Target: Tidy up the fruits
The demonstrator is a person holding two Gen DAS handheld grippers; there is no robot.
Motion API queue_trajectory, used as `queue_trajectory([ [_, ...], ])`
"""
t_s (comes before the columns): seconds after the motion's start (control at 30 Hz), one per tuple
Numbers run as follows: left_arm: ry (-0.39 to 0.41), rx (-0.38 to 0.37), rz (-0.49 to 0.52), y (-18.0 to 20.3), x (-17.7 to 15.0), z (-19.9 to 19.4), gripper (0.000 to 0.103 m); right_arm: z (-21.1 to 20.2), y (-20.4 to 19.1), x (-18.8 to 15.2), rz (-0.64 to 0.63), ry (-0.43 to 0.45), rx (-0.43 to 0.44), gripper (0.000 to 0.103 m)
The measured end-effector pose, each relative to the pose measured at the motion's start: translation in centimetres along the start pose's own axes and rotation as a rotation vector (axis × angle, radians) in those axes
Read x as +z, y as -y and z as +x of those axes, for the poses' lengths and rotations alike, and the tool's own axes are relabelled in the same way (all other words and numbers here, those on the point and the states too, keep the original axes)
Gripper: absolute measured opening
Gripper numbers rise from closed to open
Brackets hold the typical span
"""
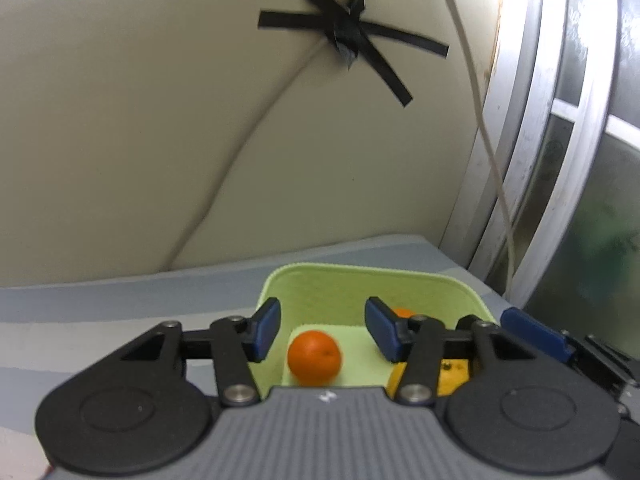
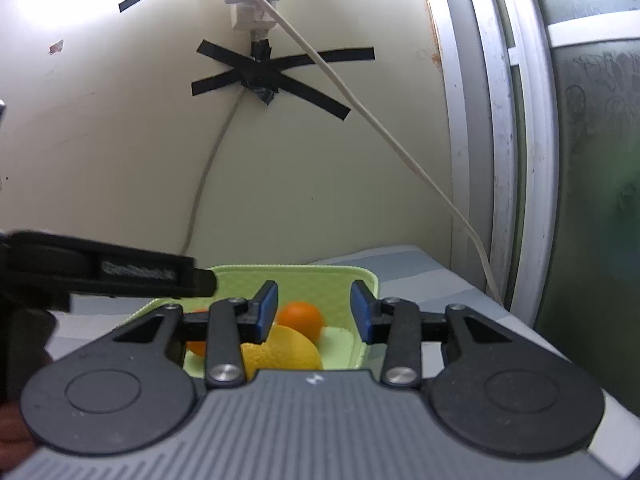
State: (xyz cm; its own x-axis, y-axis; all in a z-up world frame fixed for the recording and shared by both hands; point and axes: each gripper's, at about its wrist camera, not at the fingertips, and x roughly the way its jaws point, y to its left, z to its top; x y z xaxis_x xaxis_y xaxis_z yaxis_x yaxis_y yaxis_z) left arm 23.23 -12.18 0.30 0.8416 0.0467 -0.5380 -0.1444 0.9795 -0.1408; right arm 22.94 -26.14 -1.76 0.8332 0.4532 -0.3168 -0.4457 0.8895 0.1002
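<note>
Fruits lie together in a pale green tray (image 1: 360, 280) with rounded corners and raised walls, low in the frame of both wrist views. In the left wrist view a round, bright orange mandarin (image 1: 314, 357) sits on the tray floor at lower centre, a second orange one (image 1: 402, 312) shows only as a sliver behind the right finger, and a yellow fruit (image 1: 454, 376) peeks out at lower right. In the right wrist view the yellow fruit (image 2: 288, 350) looks oval, its long axis running from lower left to upper right, touching an orange mandarin (image 2: 301, 317) behind it; another orange piece (image 2: 197, 346) is partly hidden at left. The tray stands on a grey-blue striped desk (image 1: 120, 312). The left tool (image 1: 322, 330) is spread wide above the tray, holding nothing. The right tool (image 2: 314, 312) is likewise spread and empty.
</note>
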Motion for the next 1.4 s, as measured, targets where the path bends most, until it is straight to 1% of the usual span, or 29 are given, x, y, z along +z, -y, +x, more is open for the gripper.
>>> queue_trajectory([
  [0.17, 0.053, 0.002, -0.051, -2.1, 0.1, -4.6, 0.048, -1.0, 0.5, 0.2, 0.029, 0.053, 0.011, 0.043],
  [0.23, 0.086, 0.026, -0.075, -3.8, -0.6, -7.4, 0.048, -1.5, 0.7, 0.2, 0.041, 0.068, 0.018, 0.043],
  [0.3, 0.112, 0.091, -0.074, -5.2, -1.8, -10.0, 0.048, -1.8, 0.7, 0.2, 0.047, 0.079, 0.024, 0.043],
  [0.37, 0.125, 0.19, -0.054, -6.6, -3.7, -12.7, 0.048, -1.9, 0.7, 0.2, 0.048, 0.087, 0.031, 0.043],
  [0.47, 0.087, 0.346, -0.024, -8.0, -6.8, -15.5, 0.048, -2.1, 0.4, 0.3, 0.036, 0.097, 0.051, 0.043],
  [0.53, 0.048, 0.404, -0.049, -8.9, -8.9, -17.0, 0.048, -2.5, 0.0, 0.1, 0.013, 0.106, 0.059, 0.043],
  [0.57, 0.033, 0.413, -0.074, -9.2, -9.8, -17.7, 0.048, -2.7, -0.2, -0.1, 0.002, 0.113, 0.059, 0.043],
  [0.63, 0.014, 0.423, -0.119, -10.0, -11.6, -19.2, 0.048, -3.1, -0.7, -0.5, -0.026, 0.129, 0.046, 0.043],
  [0.7, 0.003, 0.442, -0.138, -10.1, -13.1, -20.1, 0.048, -3.6, -1.1, -0.8, -0.044, 0.14, 0.03, 0.043],
  [0.73, -0.007, 0.447, -0.142, -10.1, -13.6, -20.3, 0.048, -3.8, -1.3, -0.8, -0.034, 0.129, 0.035, 0.043],
  [0.8, -0.021, 0.444, -0.15, -10.3, -14.5, -20.9, 0.048, -4.2, -1.6, -0.8, 0.001, 0.079, 0.057, 0.043],
  [0.9, -0.013, 0.431, -0.154, -10.1, -15.0, -21.2, 0.048, -6.3, -2.7, -1.3, 0.015, 0.027, 0.136, 0.043],
  [1.07, -0.005, 0.383, -0.168, -9.8, -15.5, -20.9, 0.048, -10.3, -4.9, -3.8, 0.053, -0.152, 0.344, 0.043],
  [1.13, -0.005, 0.37, -0.166, -9.7, -15.9, -20.6, 0.049, -11.8, -5.7, -5.1, 0.052, -0.177, 0.395, 0.043],
  [1.2, -0.008, 0.359, -0.161, -9.4, -16.3, -20.3, 0.049, -13.1, -6.7, -6.0, 0.024, -0.172, 0.415, 0.043],
  [1.3, -0.015, 0.358, -0.143, -9.0, -17.0, -19.8, 0.049, -13.9, -7.9, -7.1, -0.05, -0.153, 0.416, 0.043],
  [1.33, -0.021, 0.356, -0.144, -9.1, -17.1, -19.7, 0.049, -13.4, -8.1, -7.3, -0.059, -0.194, 0.426, 0.044],
  [1.4, -0.005, 0.344, -0.153, -9.2, -17.1, -19.9, 0.049, -12.7, -7.7, -7.2, -0.026, -0.227, 0.421, 0.044],
])
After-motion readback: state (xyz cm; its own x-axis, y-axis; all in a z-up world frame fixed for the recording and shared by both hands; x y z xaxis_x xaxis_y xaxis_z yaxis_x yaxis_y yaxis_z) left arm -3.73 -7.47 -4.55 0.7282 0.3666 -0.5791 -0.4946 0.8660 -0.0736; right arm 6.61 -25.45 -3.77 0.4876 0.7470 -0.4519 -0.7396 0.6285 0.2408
